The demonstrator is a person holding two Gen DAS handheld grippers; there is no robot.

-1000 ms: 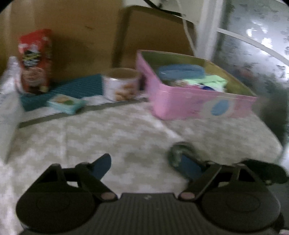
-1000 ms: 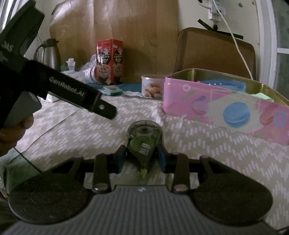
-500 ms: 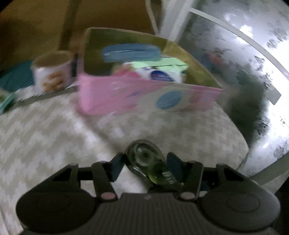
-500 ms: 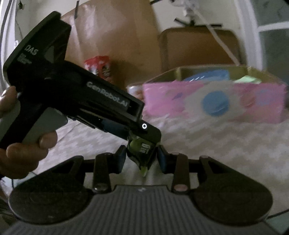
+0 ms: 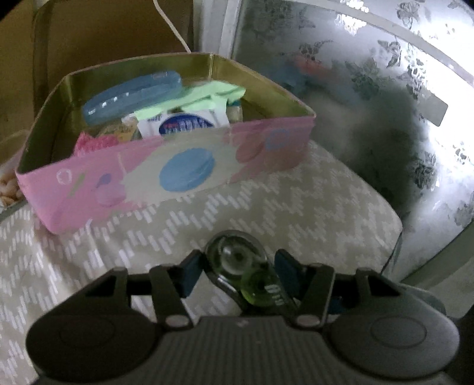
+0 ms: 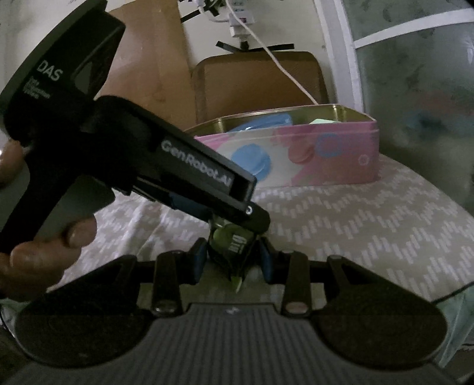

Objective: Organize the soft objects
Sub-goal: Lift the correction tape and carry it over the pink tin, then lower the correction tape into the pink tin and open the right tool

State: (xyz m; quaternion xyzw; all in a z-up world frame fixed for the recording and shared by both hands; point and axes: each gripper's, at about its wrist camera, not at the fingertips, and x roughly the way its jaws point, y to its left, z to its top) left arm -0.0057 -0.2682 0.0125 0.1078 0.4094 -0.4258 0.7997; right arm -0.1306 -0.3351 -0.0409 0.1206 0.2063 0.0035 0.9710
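both hand-held grippers on the correction tape roller [image 5: 241, 271]: right hand-held gripper [image 6: 234, 263] clamped on it, left hand-held gripper [image 5: 237, 274] jaws opening around it, pad contact unclear. roller just above counter [image 5: 296, 213], near pink tin [image 5: 183, 174]. light, stiff, slick plastic; grip flat sides.

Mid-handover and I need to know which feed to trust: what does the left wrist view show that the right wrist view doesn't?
Only the left wrist view looks down into the pink tin: a blue case, green cloth and a white packet lie inside.

Only the right wrist view shows the left gripper from outside, a hand on its handle, and the wall charger.

Both show the green tape dispenser between two sets of fingers, the right gripper clamping its lower end, the left jaws opening slightly, and the zigzag cloth.
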